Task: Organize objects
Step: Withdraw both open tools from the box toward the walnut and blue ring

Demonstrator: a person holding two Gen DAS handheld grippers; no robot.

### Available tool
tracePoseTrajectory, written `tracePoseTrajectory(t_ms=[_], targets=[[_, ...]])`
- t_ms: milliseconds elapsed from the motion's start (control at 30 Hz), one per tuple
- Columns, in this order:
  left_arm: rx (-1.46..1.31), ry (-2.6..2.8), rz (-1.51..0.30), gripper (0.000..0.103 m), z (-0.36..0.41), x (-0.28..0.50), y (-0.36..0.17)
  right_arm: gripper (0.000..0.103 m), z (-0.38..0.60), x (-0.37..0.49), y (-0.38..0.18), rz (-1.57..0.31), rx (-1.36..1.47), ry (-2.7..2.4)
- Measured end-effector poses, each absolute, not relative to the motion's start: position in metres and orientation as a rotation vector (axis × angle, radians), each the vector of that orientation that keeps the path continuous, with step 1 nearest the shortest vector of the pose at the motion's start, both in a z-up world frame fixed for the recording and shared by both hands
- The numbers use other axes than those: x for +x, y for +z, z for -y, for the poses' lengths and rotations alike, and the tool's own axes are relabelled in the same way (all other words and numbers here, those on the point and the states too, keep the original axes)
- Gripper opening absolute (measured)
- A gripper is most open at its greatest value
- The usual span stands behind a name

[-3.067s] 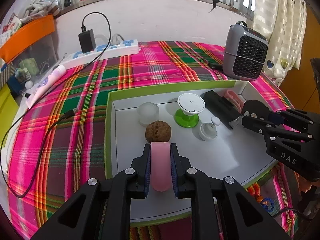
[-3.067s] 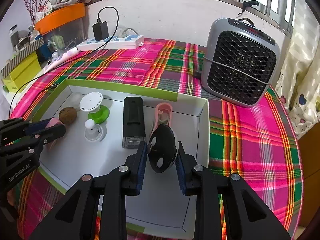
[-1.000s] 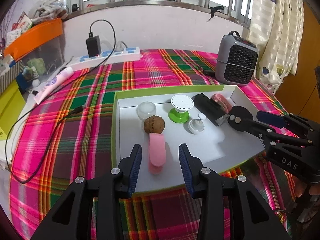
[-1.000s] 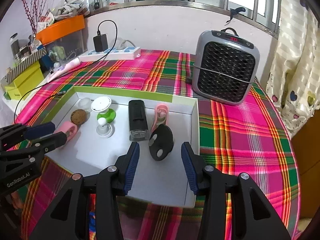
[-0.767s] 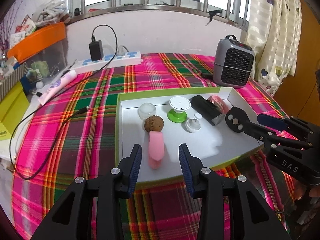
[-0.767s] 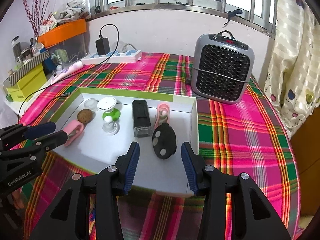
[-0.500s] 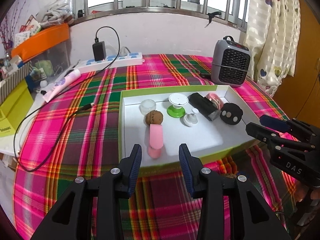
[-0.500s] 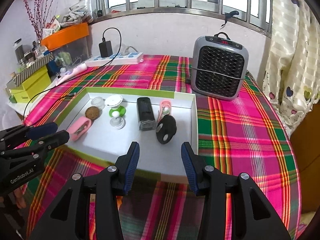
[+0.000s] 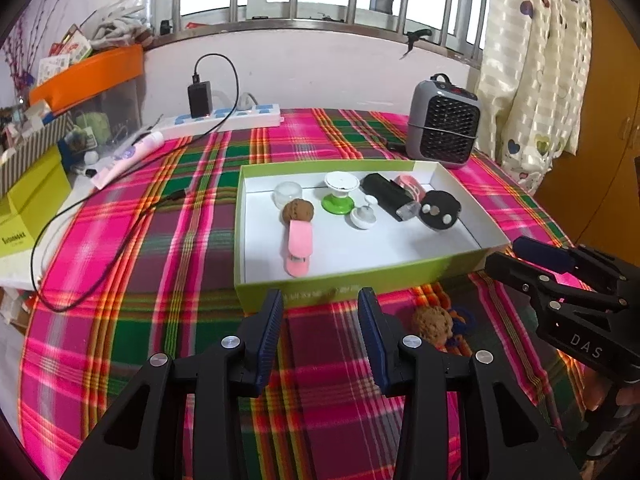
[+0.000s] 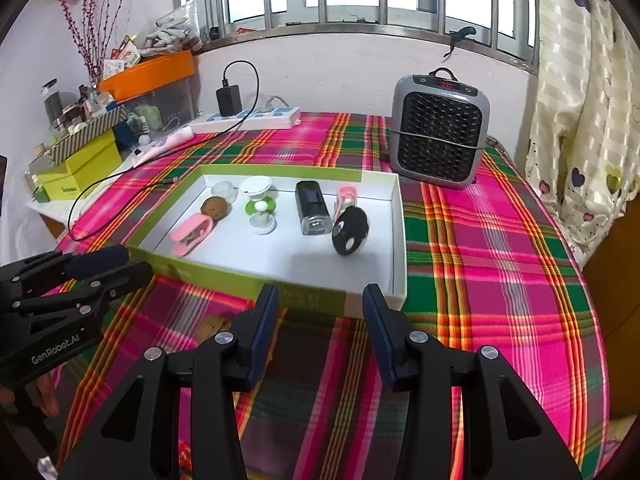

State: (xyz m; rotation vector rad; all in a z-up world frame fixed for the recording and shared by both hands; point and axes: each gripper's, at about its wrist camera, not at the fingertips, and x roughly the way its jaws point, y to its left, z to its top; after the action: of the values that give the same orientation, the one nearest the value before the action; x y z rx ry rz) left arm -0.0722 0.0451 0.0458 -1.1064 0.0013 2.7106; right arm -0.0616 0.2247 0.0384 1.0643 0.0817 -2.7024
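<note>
Your left hand-held gripper [image 9: 320,308] and right hand-held gripper [image 10: 318,306] both hang released and empty just short of the green-rimmed box's [image 9: 360,280] near wall. Inside it, the pink clip [image 9: 299,246] lies toward the left wall and the black oval device [image 10: 350,230] toward the right wall.

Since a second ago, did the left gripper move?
Yes. The left gripper backed out of the box; its tips now sit over the cloth, in front of the box's near wall.
</note>
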Motion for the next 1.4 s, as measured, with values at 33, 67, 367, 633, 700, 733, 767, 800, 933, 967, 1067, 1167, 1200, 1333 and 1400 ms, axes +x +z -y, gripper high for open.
tracePoseTrajectory(t_ms=[33, 67, 367, 633, 700, 733, 767, 800, 933, 967, 1067, 1167, 1200, 1333, 1400], targets=[[-1.107, 2.708, 0.0, 0.037, -0.045, -0.07, 0.045, 0.045, -0.225, -0.06, 0.038, -0.08, 1.063, -2.701], [-1.104, 2.705, -0.001, 0.037, -0.046, -0.068, 0.045, 0.045, -0.225, -0.058, 0.038, -0.079, 1.063, -2.7], [-1.12, 2.599, 0.037, 0.037, -0.054, -0.061, 0.034, 0.045, -0.228, -0.044, 0.024, -0.078, 1.106, -2.682], [-1.131, 2.504, 0.053, 0.047, -0.069, -0.06, 0.026, 0.045, -0.238, -0.038, 0.016, -0.042, 1.142, -2.684], [-1.134, 2.487, 0.04, 0.047, -0.076, -0.061, 0.024, 0.045, -0.239, -0.037, 0.015, -0.044, 1.148, -2.682], [-1.137, 2.48, 0.036, 0.047, -0.078, -0.062, 0.023, 0.045, -0.239, -0.036, 0.014, -0.047, 1.151, -2.681], [-1.138, 2.474, 0.036, 0.048, -0.08, -0.063, 0.023, 0.045, -0.24, -0.036, 0.014, -0.048, 1.152, -2.681], [-1.144, 2.465, 0.042, 0.048, -0.082, -0.065, 0.022, 0.045, -0.24, -0.035, 0.014, -0.046, 1.153, -2.68], [-1.149, 2.447, 0.045, 0.048, -0.088, -0.07, 0.021, 0.045, -0.242, -0.034, 0.013, -0.043, 1.16, -2.685], [-1.151, 2.447, 0.042, 0.048, -0.089, -0.071, 0.02, 0.045, -0.242, -0.033, 0.012, -0.041, 1.163, -2.686], [-1.157, 2.448, 0.047, 0.048, -0.091, -0.074, 0.019, 0.045, -0.242, -0.034, 0.012, -0.041, 1.167, -2.686], [-1.157, 2.447, 0.052, 0.048, -0.091, -0.077, 0.019, 0.045, -0.242, -0.034, 0.011, -0.046, 1.169, -2.686], [-1.156, 2.448, 0.056, 0.048, -0.091, -0.078, 0.019, 0.045, -0.241, -0.034, 0.011, -0.048, 1.17, -2.686], [-1.153, 2.451, 0.068, 0.047, -0.091, -0.081, 0.02, 0.045, -0.24, -0.034, 0.011, -0.055, 1.176, -2.684], [-1.15, 2.451, 0.074, 0.044, -0.09, -0.082, 0.019, 0.045, -0.239, -0.034, 0.01, -0.059, 1.178, -2.683]])
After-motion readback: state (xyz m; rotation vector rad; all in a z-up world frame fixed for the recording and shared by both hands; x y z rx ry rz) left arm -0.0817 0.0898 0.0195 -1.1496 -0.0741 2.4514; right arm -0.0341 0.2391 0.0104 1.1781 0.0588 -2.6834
